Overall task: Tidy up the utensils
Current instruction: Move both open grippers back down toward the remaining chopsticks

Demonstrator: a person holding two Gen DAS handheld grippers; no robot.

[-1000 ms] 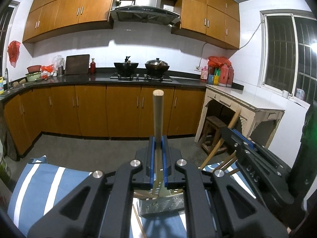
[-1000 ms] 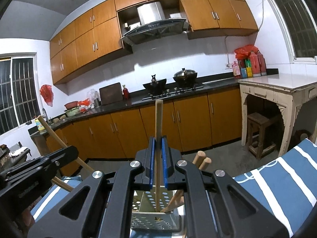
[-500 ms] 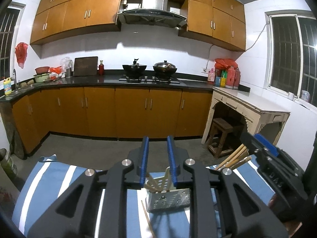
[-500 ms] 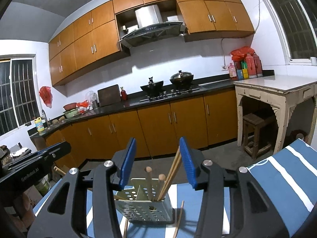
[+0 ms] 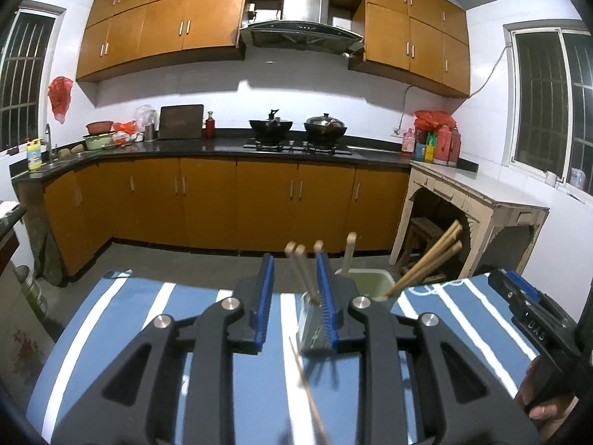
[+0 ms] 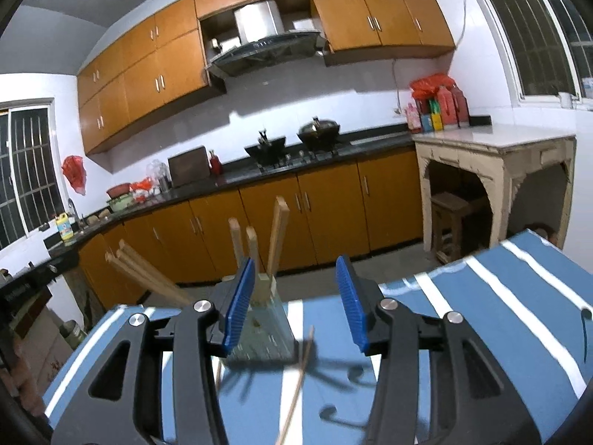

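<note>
The perforated grey metal utensil holder (image 6: 265,328) stands on the blue cloth with white stripes (image 6: 481,296), wooden-handled utensils (image 6: 276,239) leaning upright in it so they stay sorted. Both grippers have just been opening: the left gripper (image 5: 292,304) and the right gripper (image 6: 292,309) stand spread, nothing pinched, just before the holder. A thin wooden chopstick (image 6: 296,382) lies loose beside it, likely next. The right gripper's body reads "DAS".

A perforated metal holder (image 6: 261,337) stands upright on the blue-and-white striped cloth (image 6: 463,319). Wooden utensils (image 6: 276,239) stick up out of it, their handles splayed; several lean far over to one side (image 6: 148,276). A single thin wooden stick (image 6: 296,385) lies flat on the cloth just near of the holder.
</note>
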